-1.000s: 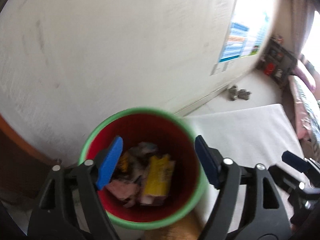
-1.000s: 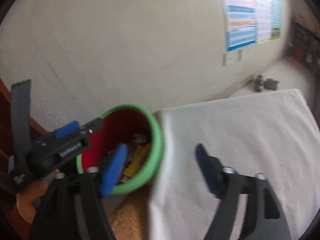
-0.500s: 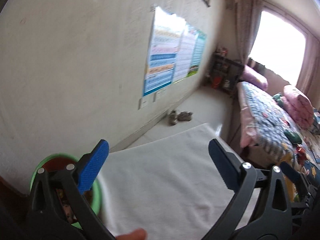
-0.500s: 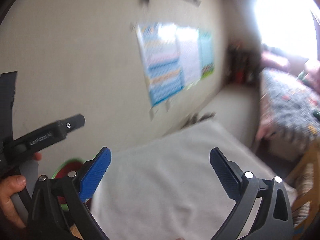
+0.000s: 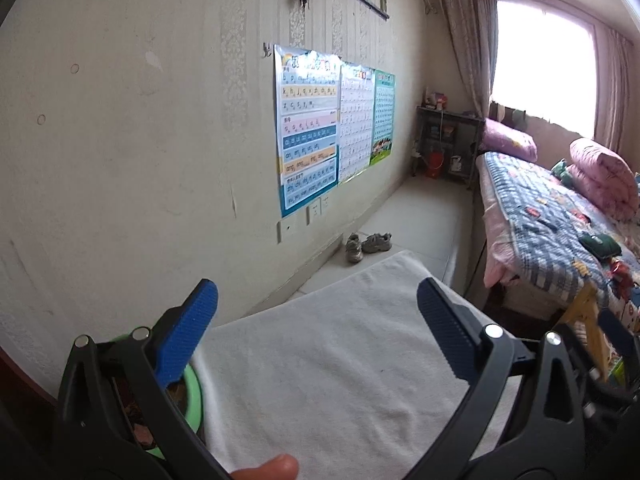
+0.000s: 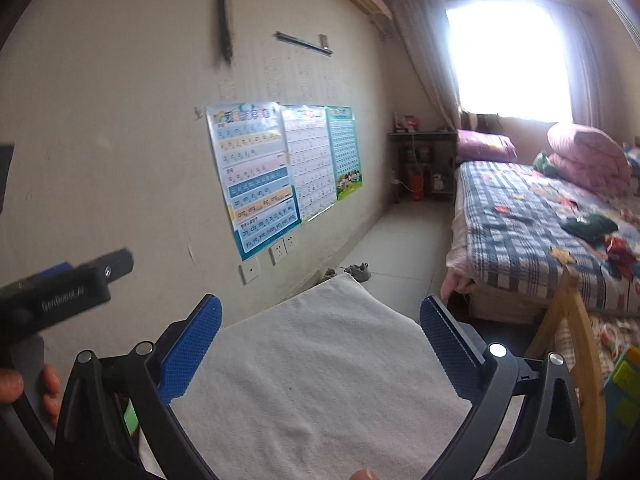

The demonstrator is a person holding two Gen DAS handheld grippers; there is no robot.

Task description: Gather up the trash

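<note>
The green-rimmed red trash bucket [image 5: 192, 392] sits at the lower left of the left wrist view, mostly hidden behind the left finger, with wrappers dimly seen inside. A sliver of its green rim [image 6: 130, 418] shows in the right wrist view. My left gripper [image 5: 320, 332] is open and empty, raised over the white cloth-covered table [image 5: 320, 368]. My right gripper [image 6: 320, 340] is open and empty over the same cloth [image 6: 312, 380]. The left gripper's body [image 6: 68, 292] shows at the left of the right wrist view.
A wall with posters [image 5: 316, 128] runs along the left. Shoes [image 5: 368, 244] lie on the floor beyond the table. A bed with a patchwork quilt [image 5: 552, 224] and pink pillows stands at the right. A wooden chair back [image 6: 572, 344] is at the table's right.
Both grippers have lifted and tilted up from over the bucket. The bucket dropped to the lower left corner, and the room, bed and window came into view.
</note>
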